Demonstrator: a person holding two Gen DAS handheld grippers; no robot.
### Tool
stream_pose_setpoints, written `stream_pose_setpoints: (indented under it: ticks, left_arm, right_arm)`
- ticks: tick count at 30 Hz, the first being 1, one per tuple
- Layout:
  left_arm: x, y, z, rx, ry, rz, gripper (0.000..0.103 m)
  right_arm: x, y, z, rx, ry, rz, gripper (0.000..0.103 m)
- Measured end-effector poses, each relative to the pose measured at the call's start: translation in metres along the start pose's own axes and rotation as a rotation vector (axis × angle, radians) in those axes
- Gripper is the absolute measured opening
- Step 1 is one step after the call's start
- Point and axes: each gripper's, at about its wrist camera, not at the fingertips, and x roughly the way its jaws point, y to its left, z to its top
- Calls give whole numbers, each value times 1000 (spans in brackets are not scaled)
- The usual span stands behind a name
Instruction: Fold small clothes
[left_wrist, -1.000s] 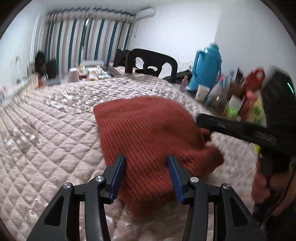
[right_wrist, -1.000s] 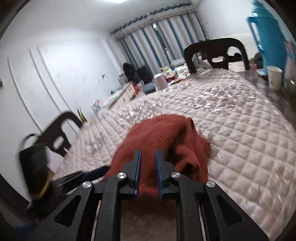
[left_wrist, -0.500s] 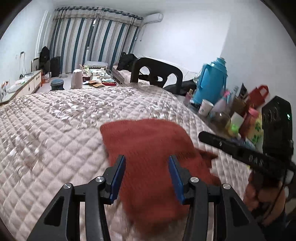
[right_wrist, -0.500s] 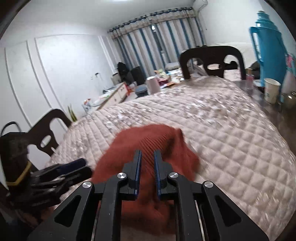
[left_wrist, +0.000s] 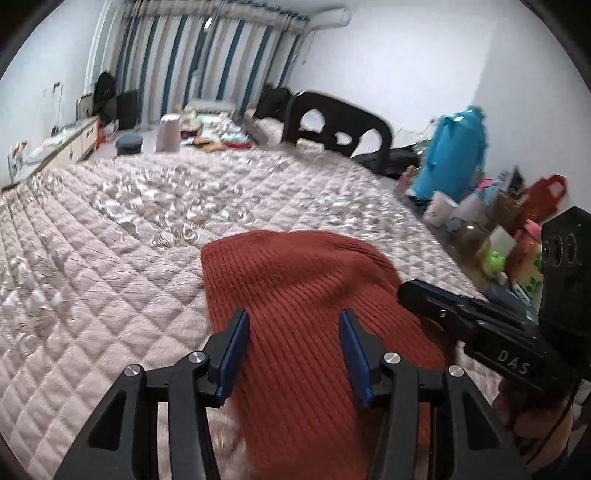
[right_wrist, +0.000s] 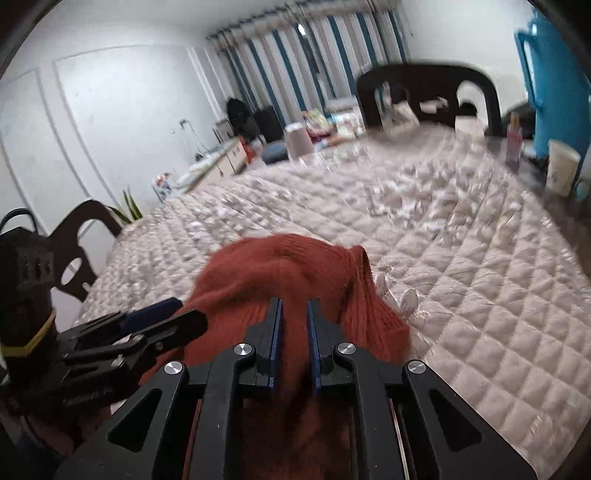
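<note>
A rust-red ribbed knit garment (left_wrist: 295, 280) lies on the quilted cover, its near end reaching under both grippers. My left gripper (left_wrist: 293, 317) hovers over its near left part. The jaws are opening, knit shows between them, and the blue pads (left_wrist: 236, 339) do not press on it. My right gripper (right_wrist: 294, 306) is shut on the garment (right_wrist: 280, 266), with a fold of red knit filling the narrow gap between its pads. In the left wrist view the right gripper (left_wrist: 406, 291) reaches in at the garment's right edge. A hand (left_wrist: 532, 410) holds it.
The pale quilt (left_wrist: 110, 258) covers the whole surface. A black chair (left_wrist: 332, 125) stands at the far side and another chair (right_wrist: 74, 251) at the left. A blue thermos (left_wrist: 450, 155), a paper cup (right_wrist: 561, 166) and several bottles (left_wrist: 498, 240) crowd the right edge.
The garment's bunched right side has been drawn flatter and nearer, along with my right gripper. My left gripper has shifted sideways over the knit, its jaws a little wider.
</note>
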Motion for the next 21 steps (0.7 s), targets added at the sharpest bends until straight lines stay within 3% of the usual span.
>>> stream_pose_setpoints:
  ticks: [3,6,8,10,17,21]
  left_arm:
    - [-24,-7,-13,29,-31,-26,54]
    - [-34,-15,-31,56,-24,-56,54]
    - [-27,-20,-43,84,-13,-30,53]
    - [-25,-25,-46,111,-31,4,53]
    - [-44,-22,-52,64,-26,-14,53]
    - [-45,-21,-67,43,2,-14,52]
  right_arm:
    - [-30,13,-18,-34,-42,38,12]
    - [-35,18,-36,-56,-24,43,12]
    - [-26,15,-51,-73,19,12,12]
    - [-24,7,-56,-43,16,43,12]
    - [-46,15,-61,-78,0,4,12]
    - [-38,2,-72,-42,51,-20,12]
